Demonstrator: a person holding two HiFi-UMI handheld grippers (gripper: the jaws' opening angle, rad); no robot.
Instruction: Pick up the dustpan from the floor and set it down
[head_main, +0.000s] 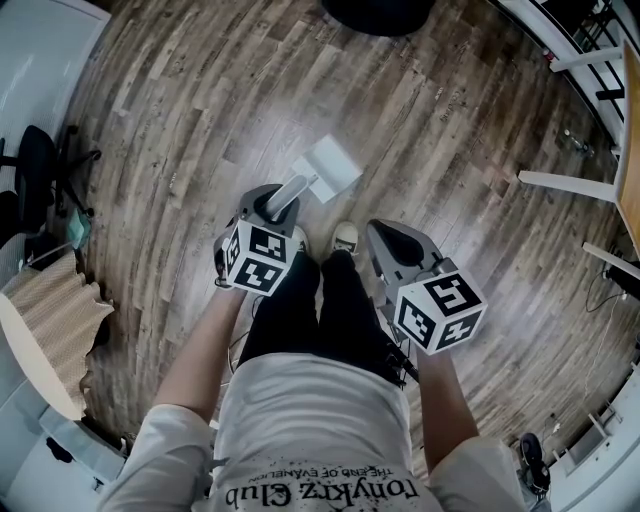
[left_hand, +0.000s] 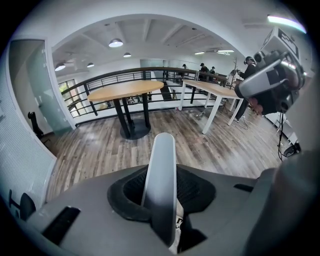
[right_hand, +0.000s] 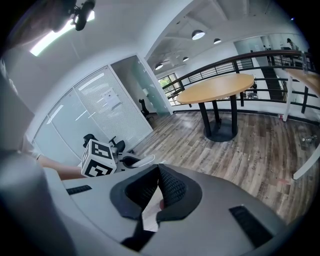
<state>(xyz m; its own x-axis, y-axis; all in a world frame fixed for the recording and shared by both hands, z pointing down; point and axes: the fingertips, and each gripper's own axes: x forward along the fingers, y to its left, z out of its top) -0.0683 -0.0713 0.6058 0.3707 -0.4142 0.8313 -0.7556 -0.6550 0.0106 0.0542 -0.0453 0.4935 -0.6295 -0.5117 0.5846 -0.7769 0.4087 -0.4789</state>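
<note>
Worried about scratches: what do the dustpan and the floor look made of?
Dustpan: probably plastic, pale grey, smooth with a soft sheen. Floor: wood or wood-look planks, with visible grain and board seams and a semi-gloss glare.

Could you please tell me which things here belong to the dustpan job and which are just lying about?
Part of the job: dustpan, its handle clamped in the left gripper; right gripper, shut and empty; floor.
Just lying about: round table; white table; office chair.
</note>
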